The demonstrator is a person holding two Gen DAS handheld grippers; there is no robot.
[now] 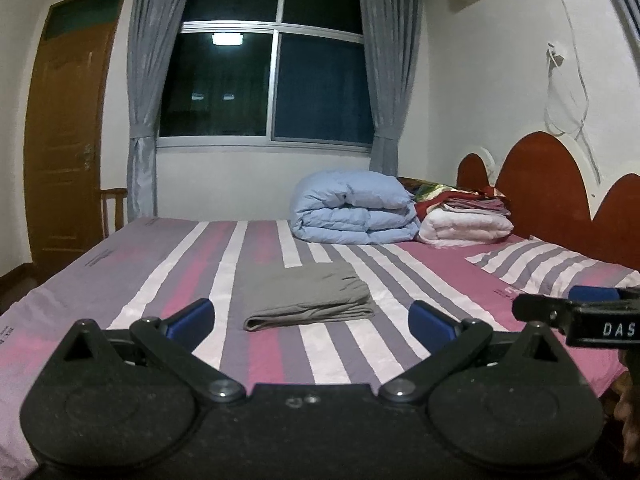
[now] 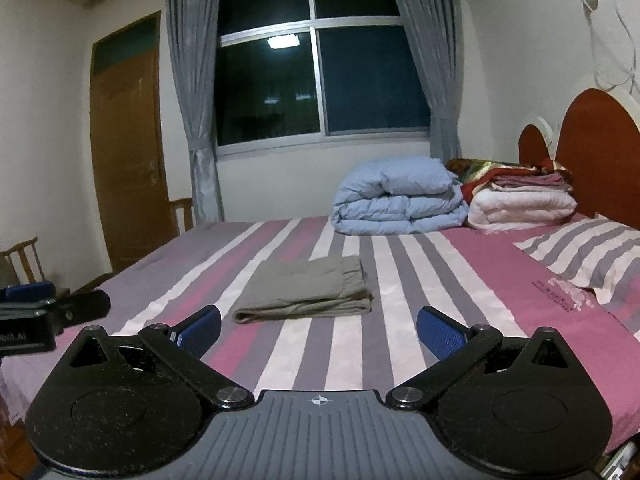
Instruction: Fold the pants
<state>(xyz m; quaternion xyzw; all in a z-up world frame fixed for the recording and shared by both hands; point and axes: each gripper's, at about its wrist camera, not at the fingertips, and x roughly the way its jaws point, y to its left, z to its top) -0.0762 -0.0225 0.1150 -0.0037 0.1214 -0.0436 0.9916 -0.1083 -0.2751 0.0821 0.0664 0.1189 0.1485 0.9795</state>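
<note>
The grey pants [image 1: 306,296] lie folded into a compact rectangle on the striped bed [image 1: 160,276], a short way beyond both grippers. They also show in the right wrist view [image 2: 304,290]. My left gripper [image 1: 312,322] is open and empty, held above the bed's near edge. My right gripper [image 2: 318,330] is open and empty too, level with the left one. The right gripper's tip shows at the right edge of the left wrist view [image 1: 576,308]. The left gripper's tip shows at the left edge of the right wrist view [image 2: 48,304].
A folded light-blue duvet [image 1: 354,208] and a stack of folded blankets [image 1: 466,216] sit at the far side of the bed by the red headboard [image 1: 540,176]. A striped pillow [image 1: 560,266] lies at the right. A wooden door [image 1: 64,136] and a chair [image 2: 20,260] stand at left.
</note>
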